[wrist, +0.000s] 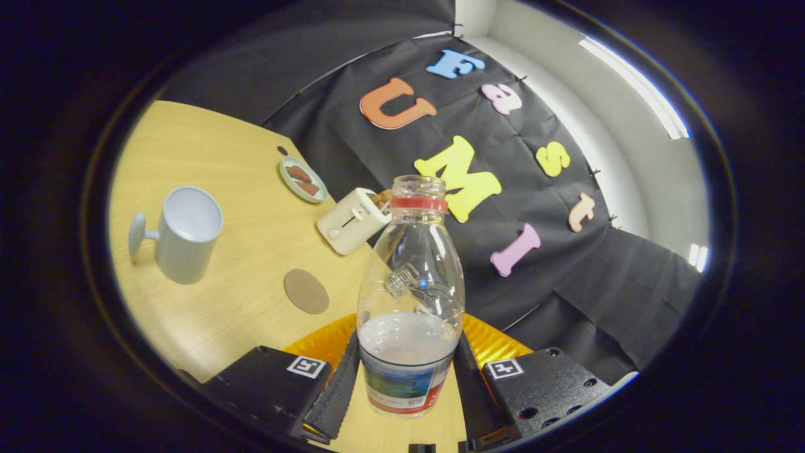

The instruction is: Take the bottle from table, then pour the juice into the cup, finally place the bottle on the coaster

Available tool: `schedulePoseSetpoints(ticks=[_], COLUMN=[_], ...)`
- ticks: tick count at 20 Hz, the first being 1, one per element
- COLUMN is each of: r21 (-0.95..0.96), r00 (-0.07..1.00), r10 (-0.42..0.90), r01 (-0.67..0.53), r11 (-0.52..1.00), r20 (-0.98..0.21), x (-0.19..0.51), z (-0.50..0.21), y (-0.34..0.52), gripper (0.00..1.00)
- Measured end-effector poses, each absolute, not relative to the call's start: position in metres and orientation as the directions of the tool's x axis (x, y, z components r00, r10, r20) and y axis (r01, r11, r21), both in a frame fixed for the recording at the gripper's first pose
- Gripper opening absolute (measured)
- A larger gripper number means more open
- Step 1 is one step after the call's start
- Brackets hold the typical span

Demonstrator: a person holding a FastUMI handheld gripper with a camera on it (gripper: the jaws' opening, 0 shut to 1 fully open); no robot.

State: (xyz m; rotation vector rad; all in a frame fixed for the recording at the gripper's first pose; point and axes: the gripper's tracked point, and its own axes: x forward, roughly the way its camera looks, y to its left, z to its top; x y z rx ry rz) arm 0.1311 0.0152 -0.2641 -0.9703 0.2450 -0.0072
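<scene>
One open plastic bottle [410, 296], part full, pinched between both fingers of the gripper [407, 377], above the surface [239, 251] edge. White cup [187, 234] beyond, leftward; coaster [306, 290] between. Advice: carry level, tilt slowly over the cup's rim.

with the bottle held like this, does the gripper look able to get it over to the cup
Probably yes. The gripper is shut on the bottle, and only bare table lies between it and the cup. The coaster is flat, and the toaster stands off that line.
</scene>
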Motion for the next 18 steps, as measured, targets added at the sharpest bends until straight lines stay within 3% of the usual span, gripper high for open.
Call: schedulePoseSetpoints(ticks=[11,18], r21=[-0.967,-0.991], r00=[0.972,0.987], r10=[-0.154,-0.09], r01=[-0.144,-0.132], r11=[0.212,0.033], r20=[-0.179,-0.134], x=[0.131,0.129], z=[-0.253,-0.249], y=[0.026,0.054], gripper=[0.79,0.79])
